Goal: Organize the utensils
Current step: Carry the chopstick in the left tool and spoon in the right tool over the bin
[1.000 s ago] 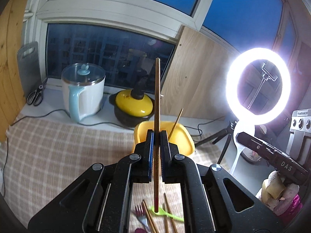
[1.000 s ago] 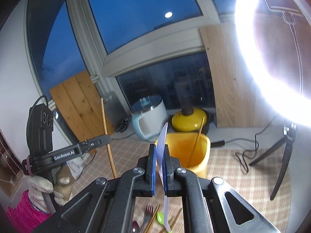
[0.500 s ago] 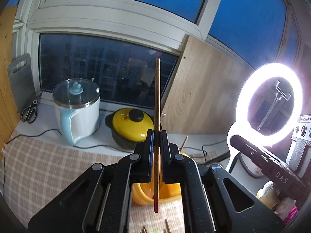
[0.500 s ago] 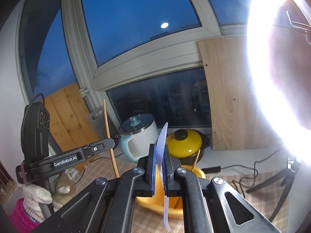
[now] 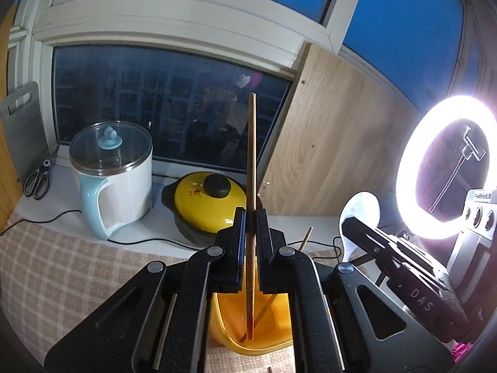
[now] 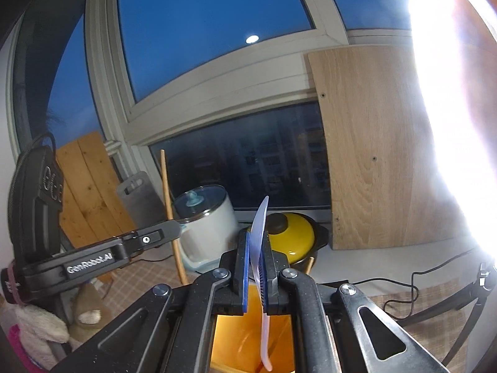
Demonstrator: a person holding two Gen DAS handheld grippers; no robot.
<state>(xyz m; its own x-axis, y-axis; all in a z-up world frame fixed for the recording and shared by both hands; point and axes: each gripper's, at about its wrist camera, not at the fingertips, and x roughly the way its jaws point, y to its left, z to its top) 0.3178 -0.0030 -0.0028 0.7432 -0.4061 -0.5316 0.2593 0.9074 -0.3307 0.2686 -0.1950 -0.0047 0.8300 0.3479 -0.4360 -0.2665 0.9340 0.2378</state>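
Below the left gripper [image 5: 251, 242], a yellow tub [image 5: 273, 323] on the checked tablecloth [image 5: 62, 273], holding one wooden chopstick [image 5: 306, 239] that leans against its far side, tip poking above the rim. Clamped upright between the left gripper's closed jaws, a second chopstick [image 5: 252, 155], its reddish lower end hanging down inside the tub, near the floor; cannot tell whether touching. Seen again from the right wrist camera: same tub [image 6: 230, 342], directly under the right gripper [image 6: 256, 267], lit interior showing. Pinched in the right gripper's shut jaws, a white spoon [image 6: 259, 227], bowl pointing up, thin handle end dipping down into the tub's mouth. Visible in the left view too, the spoon's bowl [image 5: 360, 214] above the other tool's black body. Behind the tub, on the white sill: a yellow pot [image 5: 208, 199] with a black knob, lid on, and beside it a white kettle [image 5: 115, 174] with a glass lid and pale blue handle; contents of both hidden. Farther left, scissors [image 5: 37, 181] and a grey cutting board [image 5: 21, 124] against the window. Off to the right, a glowing ring light [image 5: 447, 168].
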